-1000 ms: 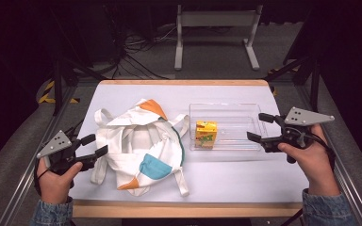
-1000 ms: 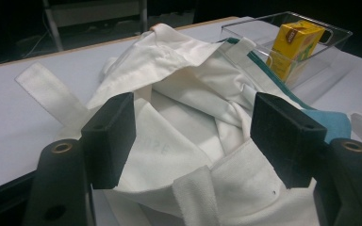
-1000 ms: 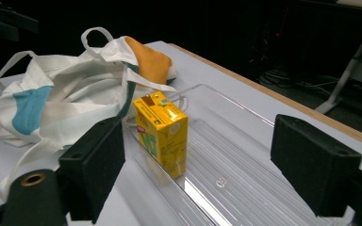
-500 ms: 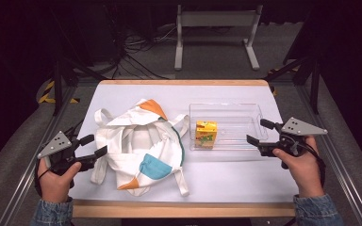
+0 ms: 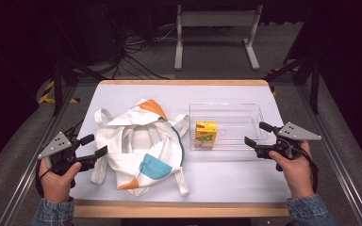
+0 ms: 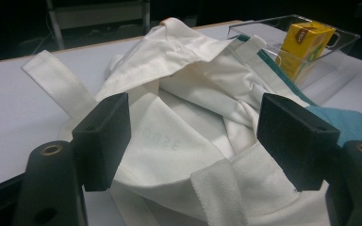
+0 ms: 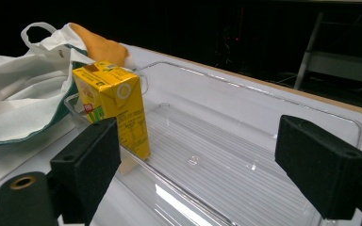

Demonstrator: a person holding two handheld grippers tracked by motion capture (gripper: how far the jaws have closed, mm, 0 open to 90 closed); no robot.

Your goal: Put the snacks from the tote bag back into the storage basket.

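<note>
Approach is the step in hand, judged from how both tools stand off their targets. From the high view, the white tote bag (image 5: 141, 148) lies crumpled on the counter (image 5: 226, 181), left of middle, with orange and teal patches. The clear bin (image 5: 235, 123) sits just beside it at about 3 o'clock, and a yellow juice carton (image 5: 206, 134) stands upright in the bin's near-left corner. The left gripper (image 5: 94, 147) hovers at the bag's 9 o'clock edge, jaws apart. The right gripper (image 5: 256, 134) points at the bin's right end from its 3 o'clock side, jaws apart too.

Seen from the left gripper view, the two black fingers (image 6: 102, 139) are spread with bag cloth (image 6: 179, 141) lying low between them, neither pad pressing on it; these jaws have just been opening. A strap (image 6: 54, 87) runs off toward 10 o'clock, and the carton (image 6: 306, 40) shows at 1 o'clock inside the bin (image 6: 344, 40).

Along the right gripper view, the fingers (image 7: 92, 162) stand wide and hold nothing. The carton (image 7: 115, 106) is at 10 o'clock, close to the left finger but apart from it, and the bin's ribbed floor (image 7: 226, 155) stretches ahead.

The next move probably calls for the left fingers to pinch a fold or rim of the bag and lift its mouth open, while the right swings toward the carton, straddles its narrow sides and closes squarely so it does not tip.
</note>
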